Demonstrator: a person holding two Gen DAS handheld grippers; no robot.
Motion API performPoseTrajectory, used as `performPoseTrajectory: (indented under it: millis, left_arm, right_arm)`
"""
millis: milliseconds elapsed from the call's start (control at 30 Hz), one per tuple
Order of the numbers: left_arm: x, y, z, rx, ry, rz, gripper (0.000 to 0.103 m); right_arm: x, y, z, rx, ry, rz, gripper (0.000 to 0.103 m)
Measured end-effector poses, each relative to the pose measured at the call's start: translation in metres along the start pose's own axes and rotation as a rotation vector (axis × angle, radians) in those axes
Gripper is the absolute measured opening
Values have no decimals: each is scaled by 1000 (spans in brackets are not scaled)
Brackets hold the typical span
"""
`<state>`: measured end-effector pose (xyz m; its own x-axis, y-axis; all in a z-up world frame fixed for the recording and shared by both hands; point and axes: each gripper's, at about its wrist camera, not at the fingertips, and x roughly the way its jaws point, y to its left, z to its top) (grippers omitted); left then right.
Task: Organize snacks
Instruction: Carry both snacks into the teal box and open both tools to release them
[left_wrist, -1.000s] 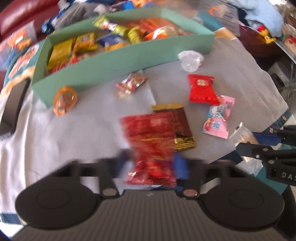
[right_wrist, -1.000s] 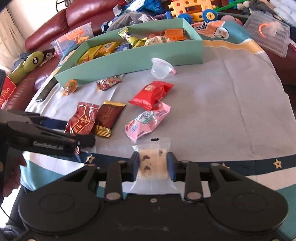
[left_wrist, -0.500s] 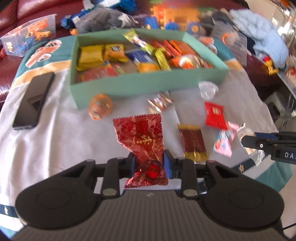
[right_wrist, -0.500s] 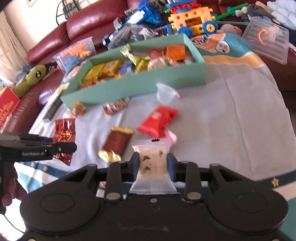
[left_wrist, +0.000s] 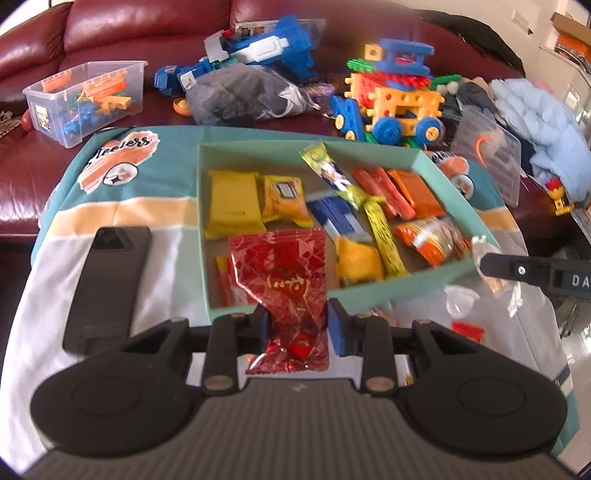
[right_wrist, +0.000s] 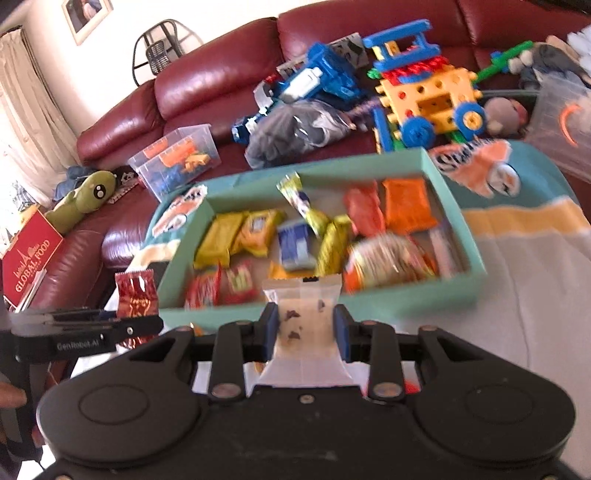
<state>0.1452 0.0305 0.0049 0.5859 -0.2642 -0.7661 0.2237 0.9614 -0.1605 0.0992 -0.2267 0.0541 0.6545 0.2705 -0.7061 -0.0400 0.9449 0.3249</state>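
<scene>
A teal snack box (left_wrist: 391, 286) (right_wrist: 439, 177) holds several yellow, orange, blue and red packets. My left gripper (left_wrist: 297, 325) is shut on a red foil snack packet (left_wrist: 284, 273), held up at the box's near wall. It also shows in the right wrist view (right_wrist: 135, 295). My right gripper (right_wrist: 304, 330) is shut on a clear cookie packet (right_wrist: 303, 332), just before the box's near wall; it shows at the right in the left wrist view (left_wrist: 495, 273).
A black phone (left_wrist: 107, 288) lies on the cloth left of the box. A clear jelly cup (left_wrist: 460, 301) and a red packet (left_wrist: 467, 328) lie near the box's front right. Toys and plastic bins crowd the red sofa (right_wrist: 221, 81) behind.
Both grippers have lifted their packets off the cloth and moved forward to the box's near wall. The box now fills the middle of both views.
</scene>
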Motion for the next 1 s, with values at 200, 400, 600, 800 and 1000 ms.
performPoseTrajectory:
  millis: [200, 400, 600, 800, 1000]
  left_arm:
    - [29, -3, 31, 21, 12, -10, 30]
    - [63, -18, 60, 32, 17, -24, 30]
    - [96, -31, 78, 41, 37, -30, 30]
    - [114, -33, 83, 38, 42, 1, 57]
    - [113, -28, 78, 10, 40, 72, 103]
  right_arm:
    - [36, 2, 39, -7, -15, 3, 31]
    - [69, -16, 73, 62, -13, 0, 31]
    - [98, -29, 87, 70, 3, -20, 31]
    - [119, -41, 91, 92, 17, -17, 35]
    - [112, -41, 88, 87, -19, -45, 100]
